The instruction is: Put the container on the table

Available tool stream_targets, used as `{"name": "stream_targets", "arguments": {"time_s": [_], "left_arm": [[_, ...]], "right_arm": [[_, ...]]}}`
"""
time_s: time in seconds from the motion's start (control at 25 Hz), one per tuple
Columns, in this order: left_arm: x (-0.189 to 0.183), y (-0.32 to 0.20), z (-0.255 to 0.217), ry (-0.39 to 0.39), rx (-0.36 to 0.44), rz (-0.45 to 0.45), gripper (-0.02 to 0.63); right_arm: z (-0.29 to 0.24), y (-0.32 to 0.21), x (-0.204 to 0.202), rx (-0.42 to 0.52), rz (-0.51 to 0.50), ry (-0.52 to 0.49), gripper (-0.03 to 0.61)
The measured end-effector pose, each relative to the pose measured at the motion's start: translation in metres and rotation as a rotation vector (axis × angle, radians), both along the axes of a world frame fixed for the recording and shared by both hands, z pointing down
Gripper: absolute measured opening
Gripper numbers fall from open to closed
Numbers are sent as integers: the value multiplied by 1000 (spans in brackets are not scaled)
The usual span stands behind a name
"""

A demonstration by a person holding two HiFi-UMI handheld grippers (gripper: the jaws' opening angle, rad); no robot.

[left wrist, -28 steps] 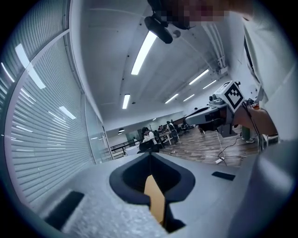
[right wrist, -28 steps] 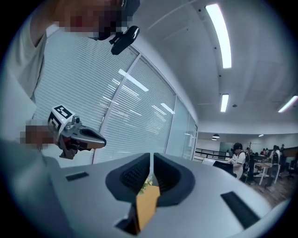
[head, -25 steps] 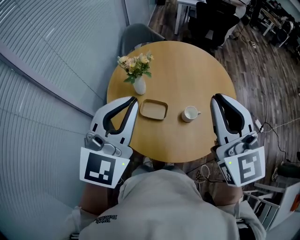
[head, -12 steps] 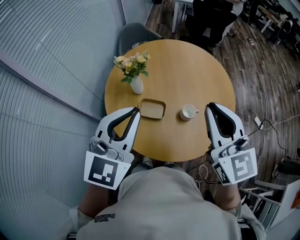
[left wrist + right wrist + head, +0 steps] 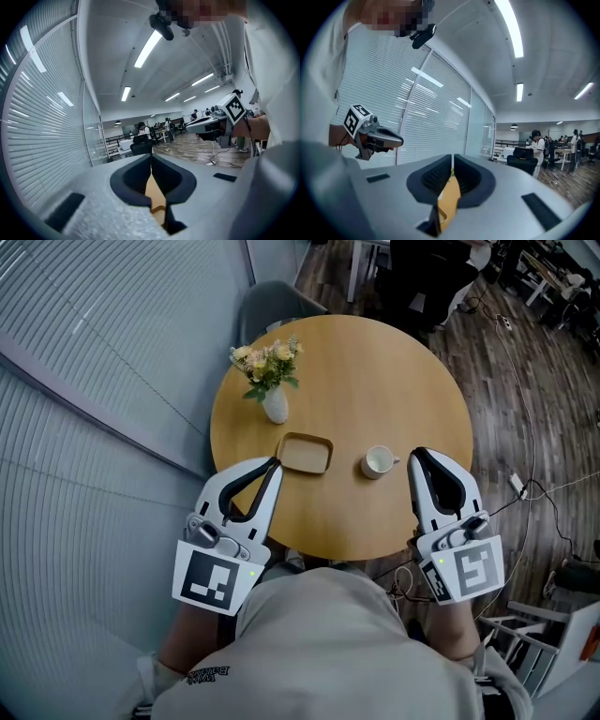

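- Round wooden worktop (image 5: 375, 371), light tan, seen from steeply above; its near edge is cut off by the person's torso (image 5: 328, 652) in a pale top.
- The container (image 5: 306, 453), a shallow tan rounded-rectangle tray, sits flat on the worktop toward the near-left, with nothing visible in it.
- White cup (image 5: 379, 462) just right of the container and apart from it, handle pointing right.
- White vase (image 5: 275, 407) with pale flowers (image 5: 265, 362) stands behind the container near the worktop's left rim.
- Left gripper (image 5: 271, 465): fingers together and gripping nothing, only a thin slit with a sliver of wood showing through. The tips sit near the container's near-left corner; contact can't be told.
- Right gripper (image 5: 418, 457): fingers likewise pressed together and empty, tips just right of the cup and apart from it.
- Room: slatted blinds (image 5: 84, 381) on a glass wall along the left, and dark plank floor (image 5: 525, 381) on the right with cables (image 5: 536, 489) trailing across it.
- Grey chair (image 5: 272, 306) at the worktop's far-left edge, partly hidden by it.
- The gripper views show strip ceiling lights (image 5: 149, 47), plus distant desks and people in an open office, too small to detail.
- Dark furniture at the top of the head view is cropped and can't be identified.
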State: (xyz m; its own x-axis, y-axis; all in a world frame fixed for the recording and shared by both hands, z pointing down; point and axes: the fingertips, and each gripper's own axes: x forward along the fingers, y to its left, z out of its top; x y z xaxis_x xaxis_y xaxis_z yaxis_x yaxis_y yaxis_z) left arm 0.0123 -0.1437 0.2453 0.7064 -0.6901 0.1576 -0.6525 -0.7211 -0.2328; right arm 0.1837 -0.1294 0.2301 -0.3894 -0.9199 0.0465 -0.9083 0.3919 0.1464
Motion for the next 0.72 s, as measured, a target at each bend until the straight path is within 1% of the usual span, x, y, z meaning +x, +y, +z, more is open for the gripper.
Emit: {"name": "stream_targets", "arguments": {"time_s": [0.12, 0.24, 0.44, 0.72], "left_arm": [[0, 0, 2, -6, -7, -3, 21], [1, 1, -1, -3, -7, -7, 21], [1, 2, 8, -26, -11, -6, 21], [1, 3, 15, -27, -21, -13, 21]], "right_arm": [[2, 1, -1, -2, 1, 19, 38], [-1, 3, -2, -13, -13, 2, 38], [2, 4, -5, -13, -21, 40, 38], [10, 8, -4, -47, -35, 31, 38]]}}
